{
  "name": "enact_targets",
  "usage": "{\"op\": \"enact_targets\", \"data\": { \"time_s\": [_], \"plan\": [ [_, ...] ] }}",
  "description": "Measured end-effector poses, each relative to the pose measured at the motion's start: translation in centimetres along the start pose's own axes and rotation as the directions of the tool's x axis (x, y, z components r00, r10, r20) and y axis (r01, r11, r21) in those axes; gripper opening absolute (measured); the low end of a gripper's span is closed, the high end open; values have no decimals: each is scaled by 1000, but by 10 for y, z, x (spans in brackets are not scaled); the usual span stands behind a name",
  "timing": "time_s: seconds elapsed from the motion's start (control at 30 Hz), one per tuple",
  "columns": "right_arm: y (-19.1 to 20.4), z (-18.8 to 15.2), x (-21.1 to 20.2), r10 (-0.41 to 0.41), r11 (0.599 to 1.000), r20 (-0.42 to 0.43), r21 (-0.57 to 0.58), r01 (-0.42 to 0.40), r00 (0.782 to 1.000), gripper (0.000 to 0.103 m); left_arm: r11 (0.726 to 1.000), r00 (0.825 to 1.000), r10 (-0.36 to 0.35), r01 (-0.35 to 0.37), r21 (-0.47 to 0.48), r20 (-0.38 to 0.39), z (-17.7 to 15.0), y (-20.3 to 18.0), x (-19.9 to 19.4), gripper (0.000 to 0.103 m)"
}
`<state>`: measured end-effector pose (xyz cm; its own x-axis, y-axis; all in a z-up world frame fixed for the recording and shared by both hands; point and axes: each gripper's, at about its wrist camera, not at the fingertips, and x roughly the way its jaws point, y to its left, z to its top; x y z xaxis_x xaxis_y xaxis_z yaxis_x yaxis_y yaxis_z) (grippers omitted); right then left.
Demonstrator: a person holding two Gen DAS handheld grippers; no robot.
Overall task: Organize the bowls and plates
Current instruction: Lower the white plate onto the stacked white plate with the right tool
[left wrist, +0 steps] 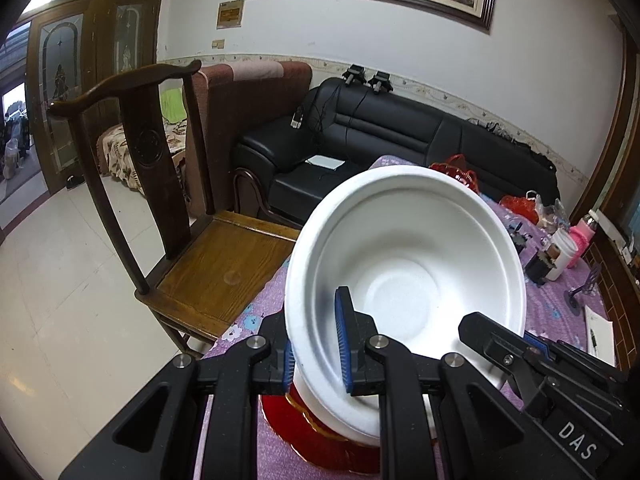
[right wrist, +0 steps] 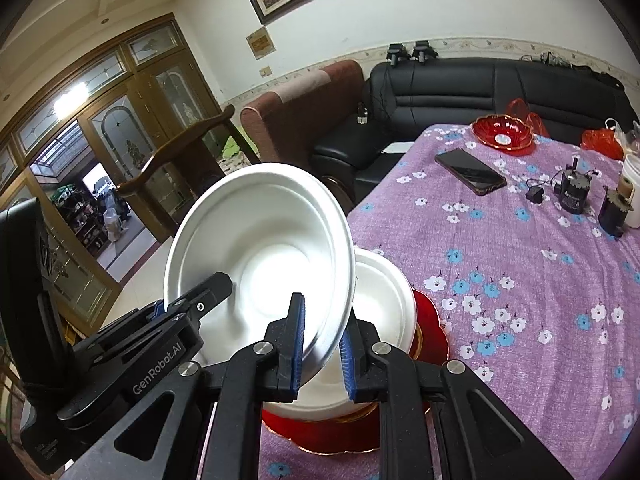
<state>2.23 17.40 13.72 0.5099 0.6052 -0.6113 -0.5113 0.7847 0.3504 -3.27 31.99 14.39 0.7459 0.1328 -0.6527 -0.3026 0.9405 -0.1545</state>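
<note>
Fingers of both the left gripper (left wrist: 316, 344) and right gripper (right wrist: 322, 346) clamp opposite rims of the white bowl (right wrist: 260, 256), tilted above the red plate (right wrist: 430, 328); it looks light, stiff foam, easily dented, so rim holds suit.

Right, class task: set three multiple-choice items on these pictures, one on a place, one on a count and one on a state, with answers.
1. Where does the lower white bowl sit?
A. on the chair
B. on a red plate
C. on the sofa

2. How many white bowls show?
A. one
B. two
C. four

3. How is the upper white bowl held?
A. lying flat, untouched
B. by one gripper only
C. tilted, with both grippers clamped on its rim

Answers:
1 B: the red plate's edge shows under the lower white bowl.
2 B: one bowl is lifted and one is below it.
3 C: the left gripper and the right gripper pinch opposite sides of the rim.
</note>
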Motion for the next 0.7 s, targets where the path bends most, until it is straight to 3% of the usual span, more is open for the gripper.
{"op": "enact_targets", "data": {
  "time_s": [0.37, 0.7],
  "plan": [
    [-15, -5, 33, -15, 999, -62, 32, 17, 998, 19, 1000, 998, 26, -26, 15, -50, -3, 2, 29, 15],
    [-20, -11, 45, -23, 999, -87, 40, 27, 996, 20, 997, 998, 60, -59, 48, -37, -6, -7, 33, 15]
  ]
}}
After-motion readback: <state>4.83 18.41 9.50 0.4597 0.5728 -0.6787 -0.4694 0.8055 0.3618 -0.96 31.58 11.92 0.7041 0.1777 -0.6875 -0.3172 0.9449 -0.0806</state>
